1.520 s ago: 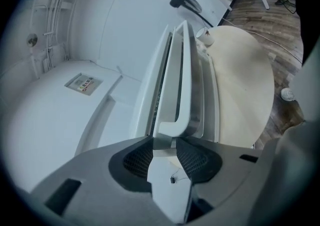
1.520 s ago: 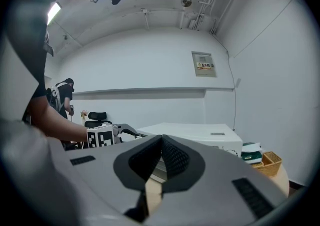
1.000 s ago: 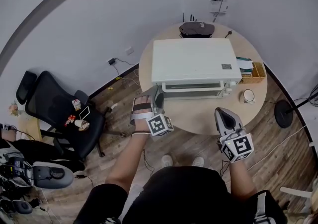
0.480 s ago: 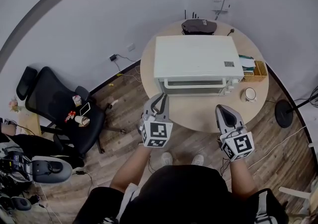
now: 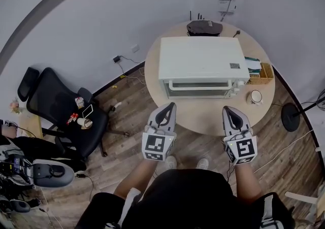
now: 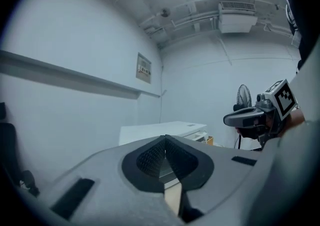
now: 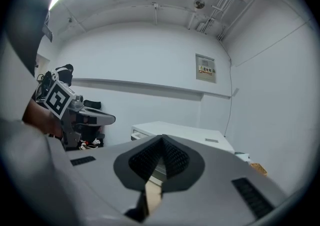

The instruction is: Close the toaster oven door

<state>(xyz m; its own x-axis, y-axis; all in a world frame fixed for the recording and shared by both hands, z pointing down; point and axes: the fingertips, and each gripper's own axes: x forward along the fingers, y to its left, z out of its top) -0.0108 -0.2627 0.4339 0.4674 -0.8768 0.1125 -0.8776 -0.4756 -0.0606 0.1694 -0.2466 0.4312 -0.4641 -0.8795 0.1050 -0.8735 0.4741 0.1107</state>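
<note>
The white toaster oven [image 5: 203, 63] stands on the round wooden table [image 5: 203, 119], its glass door [image 5: 199, 89] upright against the front. Both grippers hover over the table's near edge, apart from the oven and pointing at it. My left gripper [image 5: 169, 106] has just been closing and is now shut with nothing between its pads [image 6: 165, 138]. My right gripper [image 5: 227, 109] is likewise shut and empty [image 7: 161, 138]. The oven [image 6: 161, 131] shows beyond the left jaws, with the right gripper [image 6: 241, 118] off to the side. The right gripper view also shows the oven [image 7: 182, 133].
A mug [image 5: 253, 98] and a wooden box [image 5: 263, 72] sit to the right of the oven. A dark object [image 5: 204, 27] lies behind it. A black office chair [image 5: 61, 113] stands to the left on the wood floor, and a fan base [image 5: 290, 121] to the right.
My left gripper has pulled back from the oven's front left corner toward the person, rolled upright and shut its jaws. The right gripper has stayed put.
</note>
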